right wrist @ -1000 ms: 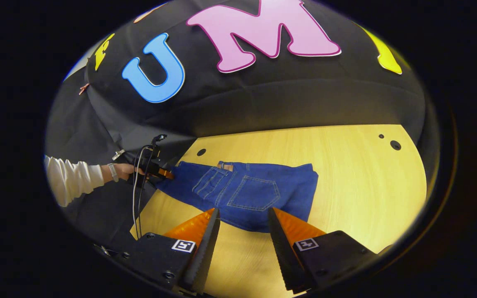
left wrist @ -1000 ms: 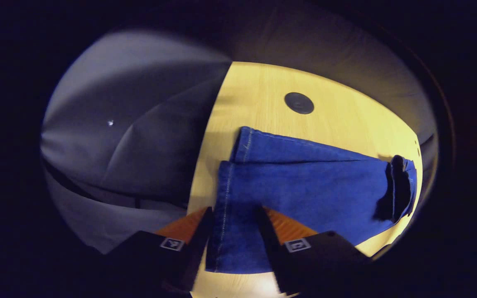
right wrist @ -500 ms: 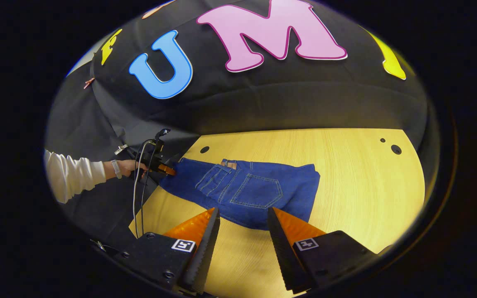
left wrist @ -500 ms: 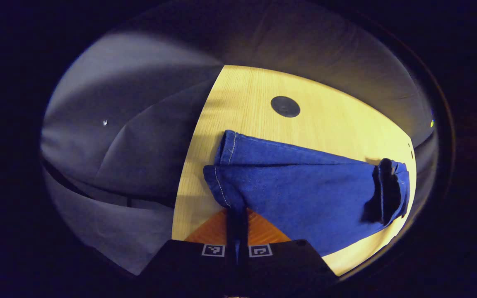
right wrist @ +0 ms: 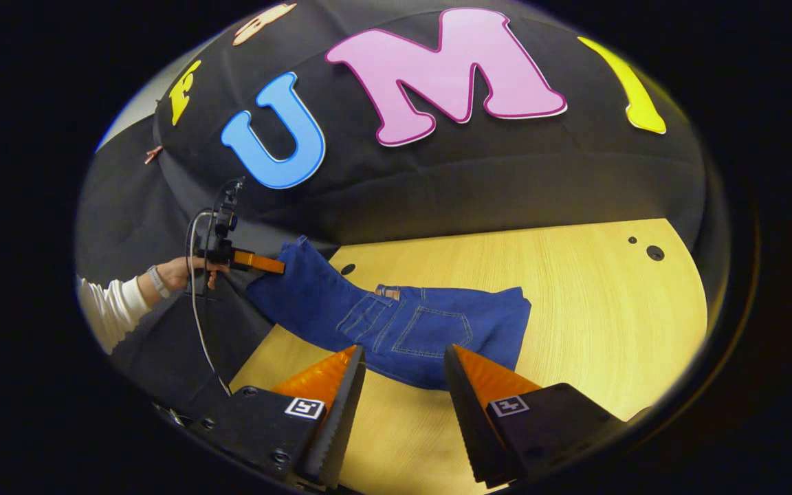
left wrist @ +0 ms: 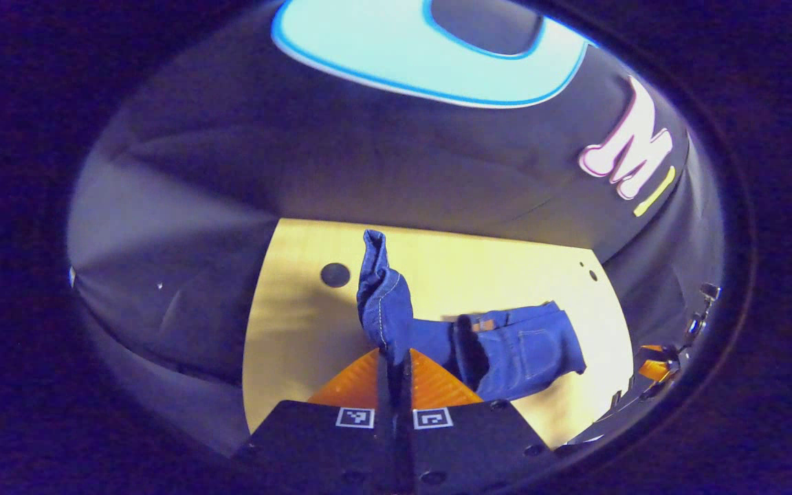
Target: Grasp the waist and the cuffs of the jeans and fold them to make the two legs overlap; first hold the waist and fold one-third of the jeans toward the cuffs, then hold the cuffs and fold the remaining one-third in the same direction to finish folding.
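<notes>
Jeans (left wrist: 506, 347) in your left gripper view rise by the cuffs (left wrist: 381, 302), pinched in your left gripper (left wrist: 394, 361) above the wooden table (left wrist: 286, 330). In your right gripper view, your right gripper (right wrist: 403, 385) gapes empty near the folded waist end (right wrist: 437, 330); a black wall (right wrist: 437, 179) stands behind.

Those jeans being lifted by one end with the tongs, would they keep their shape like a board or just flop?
Probably flop: the jeans sag from the left tongs down to the table, where the seat lies flat. They look fairly heavy, since only the clamped cuff end is up. The cloth seems unlikely to slip, as the tongs are shut on it.
</notes>
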Tool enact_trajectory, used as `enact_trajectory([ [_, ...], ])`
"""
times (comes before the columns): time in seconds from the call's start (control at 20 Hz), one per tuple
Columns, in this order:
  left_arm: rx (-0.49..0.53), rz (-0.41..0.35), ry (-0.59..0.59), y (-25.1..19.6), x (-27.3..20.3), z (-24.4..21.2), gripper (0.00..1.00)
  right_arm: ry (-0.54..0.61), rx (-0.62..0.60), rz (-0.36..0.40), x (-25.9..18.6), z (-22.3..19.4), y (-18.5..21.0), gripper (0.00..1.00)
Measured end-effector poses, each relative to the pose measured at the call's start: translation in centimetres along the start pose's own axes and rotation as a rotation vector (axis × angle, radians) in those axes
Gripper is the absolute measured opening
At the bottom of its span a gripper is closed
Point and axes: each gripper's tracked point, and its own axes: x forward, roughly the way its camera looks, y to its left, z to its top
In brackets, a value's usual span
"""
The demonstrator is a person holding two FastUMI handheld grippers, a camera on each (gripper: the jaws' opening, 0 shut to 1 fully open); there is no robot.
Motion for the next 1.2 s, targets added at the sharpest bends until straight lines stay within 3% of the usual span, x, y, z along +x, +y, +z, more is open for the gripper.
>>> enact_trajectory([
  [0.25, 0.055, -0.152, -0.043, -17.4, 0.8, 3.4, 0.06, -0.042, -0.015, -0.032, -3.0, 1.1, -2.1, 0.72],
  [0.45, 0.169, -0.114, 0.035, -25.4, 8.8, -1.1, 0.06, -0.062, -0.002, -0.066, -5.3, 1.2, -4.5, 0.72],
  [0.65, 0.181, -0.061, 0.187, -25.1, 16.9, -7.3, 0.06, -0.047, -0.009, -0.095, -6.4, 0.6, -7.2, 0.71],
  [0.75, 0.222, 0.007, 0.210, -24.3, 19.5, -8.7, 0.06, -0.039, -0.013, -0.088, -6.7, 0.5, -8.0, 0.71],
  [0.85, 0.255, 0.023, 0.205, -24.1, 21.4, -10.3, 0.08, -0.025, -0.019, -0.070, -6.7, 0.2, -8.4, 0.71],
  [0.9, 0.245, -0.007, 0.219, -25.0, 22.2, -11.6, 0.14, -0.012, -0.023, -0.059, -6.6, -0.1, -8.6, 0.71],
  [0.95, 0.248, -0.023, 0.212, -25.9, 22.8, -13.0, 0.40, 0.006, -0.030, -0.049, -6.6, -0.5, -8.9, 0.71],
  [1.0, 0.268, -0.031, 0.185, -26.7, 23.1, -13.3, 0.43, 0.021, -0.038, -0.037, -6.7, -0.9, -9.1, 0.71],
  [1.05, 0.294, -0.034, 0.151, -27.5, 23.0, -13.0, 0.67, 0.028, -0.052, -0.032, -6.8, -1.0, -9.4, 0.71],
  [1.1, 0.303, -0.058, 0.112, -28.5, 22.2, -12.5, 0.82, 0.031, -0.070, -0.035, -7.0, -1.1, -9.8, 0.71],
  [1.15, 0.295, -0.092, 0.050, -30.0, 20.8, -11.7, 0.84, 0.030, -0.089, -0.045, -7.3, -1.1, -10.1, 0.72],
  [1.2, 0.290, -0.107, -0.012, -30.9, 19.2, -10.6, 0.93, 0.021, -0.108, -0.060, -7.7, -1.0, -10.3, 0.72],
])
